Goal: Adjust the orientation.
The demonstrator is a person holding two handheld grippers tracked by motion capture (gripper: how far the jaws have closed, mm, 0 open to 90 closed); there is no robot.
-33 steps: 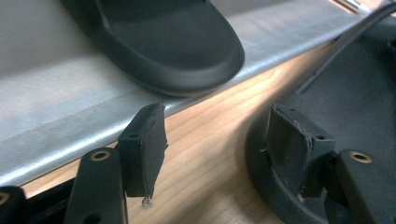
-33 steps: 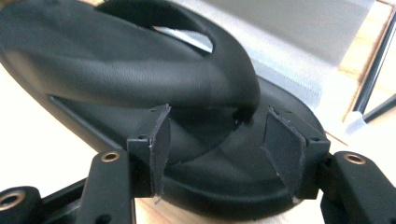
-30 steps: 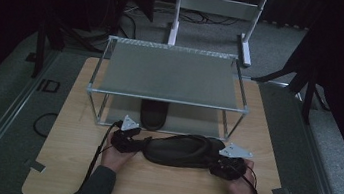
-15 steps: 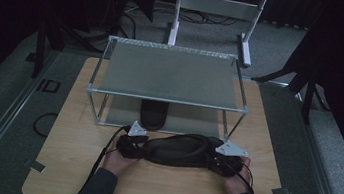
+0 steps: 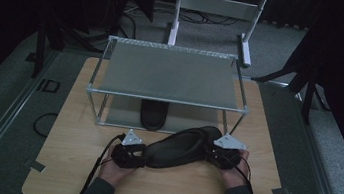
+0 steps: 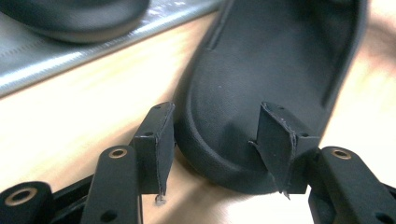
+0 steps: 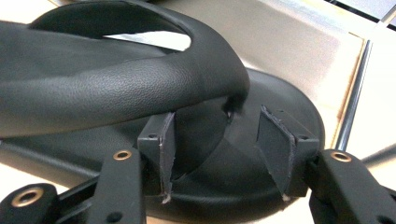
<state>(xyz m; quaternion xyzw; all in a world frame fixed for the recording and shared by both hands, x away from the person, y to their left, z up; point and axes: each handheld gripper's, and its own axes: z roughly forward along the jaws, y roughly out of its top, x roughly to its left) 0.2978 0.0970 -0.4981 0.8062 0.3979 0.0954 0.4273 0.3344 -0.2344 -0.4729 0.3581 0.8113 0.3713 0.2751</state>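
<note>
A black slipper (image 5: 181,148) lies slantwise on the wooden table (image 5: 70,164), heel at the left and toe toward the rack. My left gripper (image 5: 137,159) is shut on the heel (image 6: 271,70): one pad presses the outer rim, the other sits on the insole, and its jaws have just been closing. At the toe is my right gripper (image 5: 216,156). Its jaws (image 7: 217,158) have just been closing further and straddle the front root of the strap (image 7: 116,84), one pad under the strap, one in front. Sole shows between strap and pads, so it is open.
A two-tier metal rack (image 5: 173,72) stands just behind the slipper, its front posts (image 7: 355,93) close to the toe. A second black slipper (image 5: 153,115) lies on the lower tier (image 6: 46,60). A white frame (image 5: 217,7) stands on the floor beyond.
The slipper has turned from lying crosswise to a slant, toe toward the rack. My left hand has moved right with the heel. The two grippers are closer together.
</note>
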